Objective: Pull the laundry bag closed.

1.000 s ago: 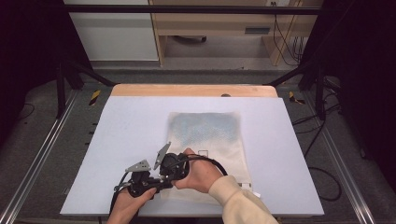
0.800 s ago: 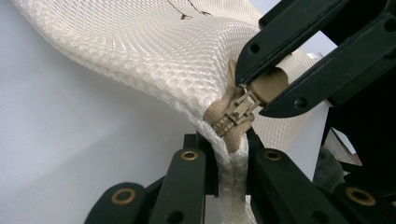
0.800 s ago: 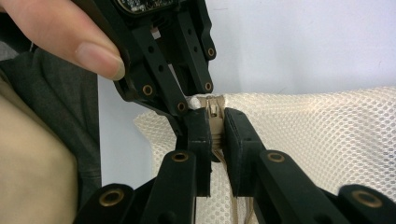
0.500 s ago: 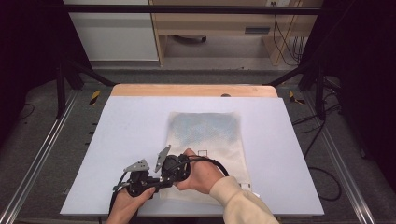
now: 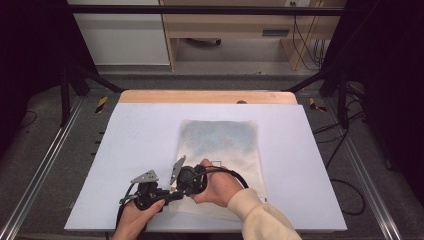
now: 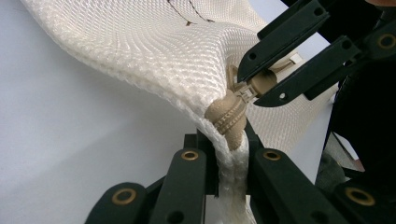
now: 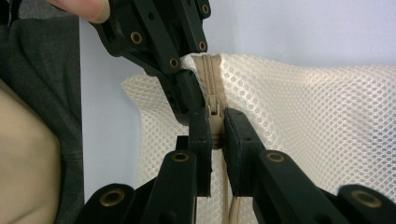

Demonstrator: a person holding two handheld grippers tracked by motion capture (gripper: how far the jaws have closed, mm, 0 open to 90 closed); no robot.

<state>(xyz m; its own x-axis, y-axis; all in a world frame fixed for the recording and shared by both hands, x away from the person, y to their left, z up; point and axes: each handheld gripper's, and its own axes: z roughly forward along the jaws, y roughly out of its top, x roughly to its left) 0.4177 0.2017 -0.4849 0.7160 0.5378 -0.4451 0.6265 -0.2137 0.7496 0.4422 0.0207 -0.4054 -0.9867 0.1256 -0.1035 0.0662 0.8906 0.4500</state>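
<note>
Mesh bag (image 5: 220, 150), one of it, cream-white and flat, lies on the white table (image 5: 135, 130) right of centre, its near edge under the person's two hands. Along that near edge runs one tan zipper (image 7: 212, 81), and both tools work at it.

Left tool (image 5: 165, 194), held in the left hand (image 5: 135, 215) at the table's near edge, points right toward the bag's near left corner. In the left gripper view its two black jaws are closed on the bag's corner (image 6: 231, 154), where the white edge strip and the end of the tan zipper (image 6: 229, 116) run down between them; the mesh (image 6: 140, 51) lifts off the table from that pinch.

Right tool (image 5: 181, 181), held in the right hand (image 5: 217, 185) with a cream sleeve (image 5: 260, 217) behind it, meets the left one at the same corner. In the right gripper view its two jaws are clamped on the single zipper slider and pull (image 7: 215, 126), with the zipper teeth running away above and the mesh (image 7: 317, 116) spreading to the right. The left gripper view shows the same grip from the other side: the right tool (image 6: 261, 86) pinching the tan pull (image 6: 259, 84) just beside the left tool's hold.

Each tool carries one grey three-cornered plate (image 5: 146, 176), two in all, and a black cable loops behind the right hand.
</note>
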